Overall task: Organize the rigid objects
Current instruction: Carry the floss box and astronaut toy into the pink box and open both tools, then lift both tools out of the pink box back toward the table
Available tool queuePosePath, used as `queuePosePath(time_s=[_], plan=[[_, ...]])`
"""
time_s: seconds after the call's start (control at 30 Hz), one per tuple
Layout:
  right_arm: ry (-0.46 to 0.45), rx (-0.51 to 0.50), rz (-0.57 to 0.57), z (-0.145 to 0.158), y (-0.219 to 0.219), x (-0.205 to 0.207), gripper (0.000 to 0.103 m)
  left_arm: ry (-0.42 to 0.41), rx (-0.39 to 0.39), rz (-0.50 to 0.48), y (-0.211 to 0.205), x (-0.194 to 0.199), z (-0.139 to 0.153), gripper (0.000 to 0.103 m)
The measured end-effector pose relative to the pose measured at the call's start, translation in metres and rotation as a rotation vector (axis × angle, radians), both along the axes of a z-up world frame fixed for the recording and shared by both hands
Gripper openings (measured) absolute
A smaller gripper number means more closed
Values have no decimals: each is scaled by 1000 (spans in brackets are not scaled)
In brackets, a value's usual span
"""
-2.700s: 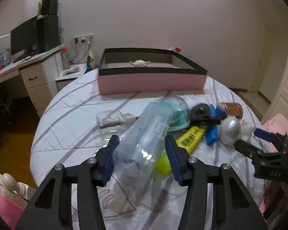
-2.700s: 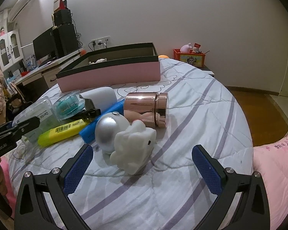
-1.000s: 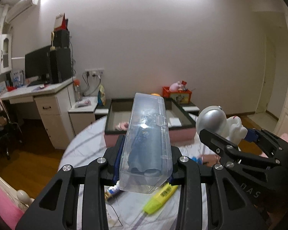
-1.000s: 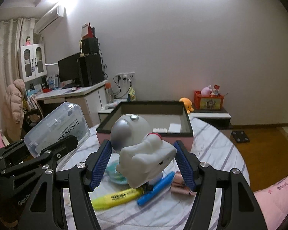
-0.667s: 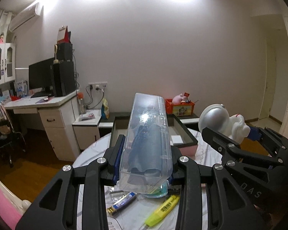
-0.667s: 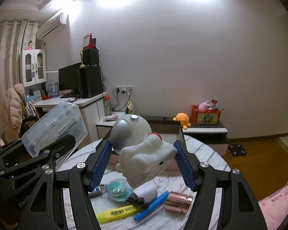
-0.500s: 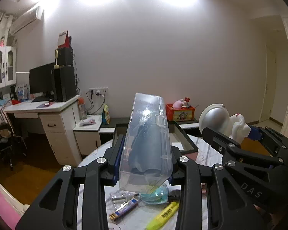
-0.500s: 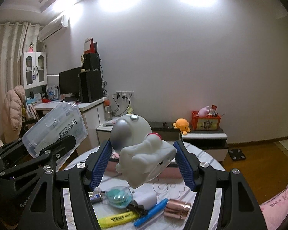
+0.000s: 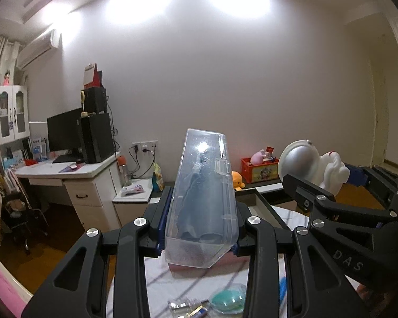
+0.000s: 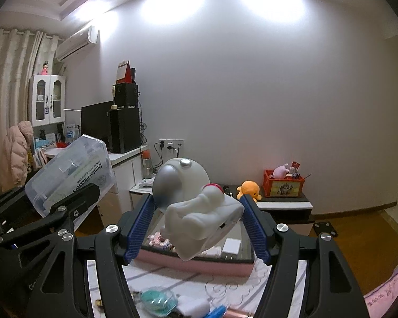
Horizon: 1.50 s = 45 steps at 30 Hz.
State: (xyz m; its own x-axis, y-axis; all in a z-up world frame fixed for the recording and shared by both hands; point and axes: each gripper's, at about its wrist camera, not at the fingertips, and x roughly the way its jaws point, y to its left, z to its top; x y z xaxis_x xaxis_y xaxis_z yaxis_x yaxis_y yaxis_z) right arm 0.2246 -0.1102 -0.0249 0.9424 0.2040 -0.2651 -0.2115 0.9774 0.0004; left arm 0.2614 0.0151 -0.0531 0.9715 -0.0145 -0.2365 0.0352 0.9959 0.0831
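Two small items in pink box [image 10: 199, 265]

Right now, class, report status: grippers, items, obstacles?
Left gripper shut on clear box. Right gripper shut on astronaut toy. Pink bin ahead, path clear.

Two hand-held grippers [image 9: 199, 228] [image 10: 196, 228], one astronaut figure [image 10: 199, 212]

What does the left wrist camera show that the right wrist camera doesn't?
Only the left wrist view shows the clear box's plain latched face and the desk's drawers. Only the right wrist view shows the box's "Dental Flossers" label, the curtains, and inside the pink tray. Both show the left claw clamping that box, the right claw clamping the astronaut toy, and the teal case on the bed.
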Motion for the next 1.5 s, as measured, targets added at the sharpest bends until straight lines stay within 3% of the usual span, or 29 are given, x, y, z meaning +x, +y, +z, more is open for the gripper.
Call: queuePosePath(time_s=[0.23,0.37,0.6,0.83,0.93,1.07,1.13,1.2,1.3,1.5], plan=[[44,-21,11,-3,0,55,68,55,70,5,-4,64,-6,36],[108,-71,-12,-19,2,100,68,158,92,-17,-7,119,-27,36],[321,-104,-7,-85,-1,180,68,385,125,-33,-9,207,-97,36],[487,-146,14,-144,7,225,68,527,165,-4,-4,246,-147,36],[513,-156,15,-153,8,233,68,542,164,9,-2,253,-154,38],[506,-149,-4,-149,7,233,68,515,179,54,4,247,-148,65],[491,-140,-10,-141,4,229,69,500,165,54,7,242,-141,69],[483,-127,-21,-133,1,224,81,480,148,63,11,233,-132,74],[442,-111,-25,-116,-2,208,83,423,121,67,17,208,-112,85],[340,-38,19,-71,-9,144,92,274,54,65,29,132,-66,95]])
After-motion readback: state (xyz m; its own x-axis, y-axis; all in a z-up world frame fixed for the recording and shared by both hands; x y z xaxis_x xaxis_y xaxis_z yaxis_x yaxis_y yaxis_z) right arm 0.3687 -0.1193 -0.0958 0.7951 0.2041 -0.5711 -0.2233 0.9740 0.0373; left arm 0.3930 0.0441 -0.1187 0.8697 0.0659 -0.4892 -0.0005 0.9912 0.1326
